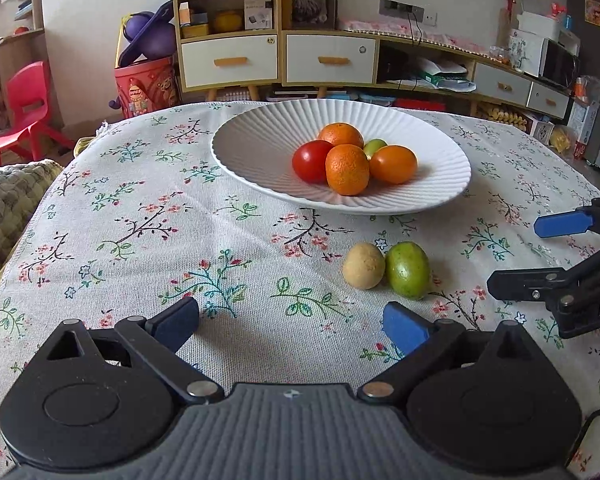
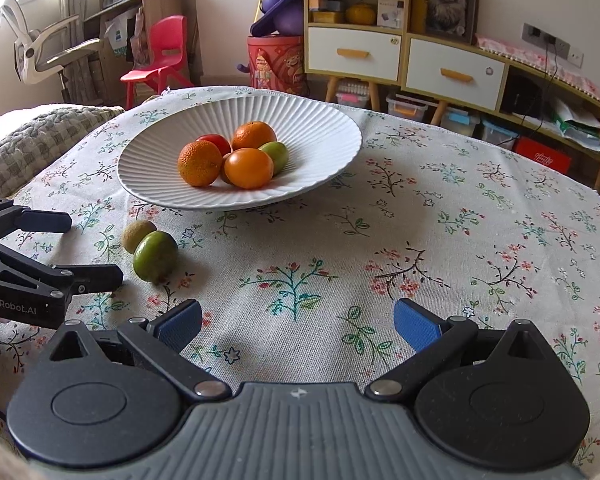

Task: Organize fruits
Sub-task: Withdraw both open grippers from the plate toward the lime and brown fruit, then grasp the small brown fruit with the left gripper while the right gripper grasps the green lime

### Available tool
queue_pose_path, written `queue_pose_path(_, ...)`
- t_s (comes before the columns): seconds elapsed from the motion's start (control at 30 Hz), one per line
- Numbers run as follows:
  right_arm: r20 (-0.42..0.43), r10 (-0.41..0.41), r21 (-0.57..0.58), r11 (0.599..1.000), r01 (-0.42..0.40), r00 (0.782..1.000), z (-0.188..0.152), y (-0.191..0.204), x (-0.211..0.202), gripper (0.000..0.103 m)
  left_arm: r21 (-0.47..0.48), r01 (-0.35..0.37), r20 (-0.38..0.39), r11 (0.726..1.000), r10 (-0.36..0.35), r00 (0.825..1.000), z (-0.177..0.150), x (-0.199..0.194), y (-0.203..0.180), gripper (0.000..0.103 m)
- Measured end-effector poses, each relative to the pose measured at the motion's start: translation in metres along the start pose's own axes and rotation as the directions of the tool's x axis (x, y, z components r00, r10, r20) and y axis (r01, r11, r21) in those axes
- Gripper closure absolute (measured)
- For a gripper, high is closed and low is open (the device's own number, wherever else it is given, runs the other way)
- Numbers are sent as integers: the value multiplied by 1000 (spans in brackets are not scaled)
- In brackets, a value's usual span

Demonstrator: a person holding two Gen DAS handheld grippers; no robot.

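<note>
A white ribbed plate [image 1: 256, 148] [image 2: 324, 136] holds two oranges [image 1: 347, 169], a red tomato [image 1: 311, 160], an orange tomato [image 1: 393, 164] and a green fruit [image 1: 375, 146]. On the cloth in front of it lie a tan fruit [image 1: 363, 265] [image 2: 137, 235] and a green fruit [image 1: 407, 275] [image 2: 155, 256], touching. My left gripper [image 1: 290, 326] [image 2: 94, 248] is open and empty, just short of these two. My right gripper [image 2: 300, 326] [image 1: 540, 254] is open and empty, to their right.
The table wears a floral cloth [image 1: 140, 220]. A quilted cushion [image 1: 8, 196] lies at its left edge. Behind stand a shelf unit with drawers [image 1: 276, 56], a red bucket [image 1: 146, 86] and a red chair [image 1: 28, 108].
</note>
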State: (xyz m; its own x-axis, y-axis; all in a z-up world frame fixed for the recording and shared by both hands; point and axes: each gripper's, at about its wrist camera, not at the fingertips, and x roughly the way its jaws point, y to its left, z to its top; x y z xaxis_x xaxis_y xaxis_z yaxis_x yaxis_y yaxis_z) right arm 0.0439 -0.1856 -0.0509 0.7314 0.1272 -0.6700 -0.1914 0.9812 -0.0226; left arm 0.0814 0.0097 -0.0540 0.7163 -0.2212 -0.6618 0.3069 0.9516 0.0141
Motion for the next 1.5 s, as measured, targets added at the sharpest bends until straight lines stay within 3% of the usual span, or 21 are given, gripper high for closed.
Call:
queue_pose_path(0.1, -27, -5, 0, 1000, 5, 1000, -1, -3, 6, 0, 14, 19, 11, 1000, -19, 1000, 3, 2, -3, 24)
queue_pose_path(0.33, 3, 1, -17, 1000, -1, 1000, -3, -2, 7, 0, 33, 52, 25, 998, -53, 998, 9, 6, -11, 42)
queue_pose_path(0.5, 17, 14, -35, 999, -13, 1000, -3, -1, 7, 0, 35, 87, 26, 996, -88, 996, 14, 8, -16, 63)
queue_pose_path(0.63, 22, 19, -37, 999, -18, 1000, -1, -2, 10, 0, 26, 101, 30, 995, -101, 994, 15, 10, -14, 74)
queue_pose_path(0.73, 26, 22, -42, 999, -21, 999, 0, -1, 10, 0, 2, 97, 30, 995, -97, 995, 16, 10, -8, 92)
queue_pose_path(0.9, 27, 45, -56, 997, -43, 999, 0, 2, 11, 0, -36, 106, 14, 994, -105, 994, 17, 6, 2, 93)
queue_pose_path(1.37, 26, 128, -155, 980, -123, 991, 9, 32, 18, 0, -88, 23, -36, 996, -26, 999, 14, -8, 26, 94)
queue_pose_path(1.5, 30, 145, -168, 976, -139, 989, 11, 38, 20, 8, -97, 23, -40, 995, -27, 999, 11, -11, 32, 94)
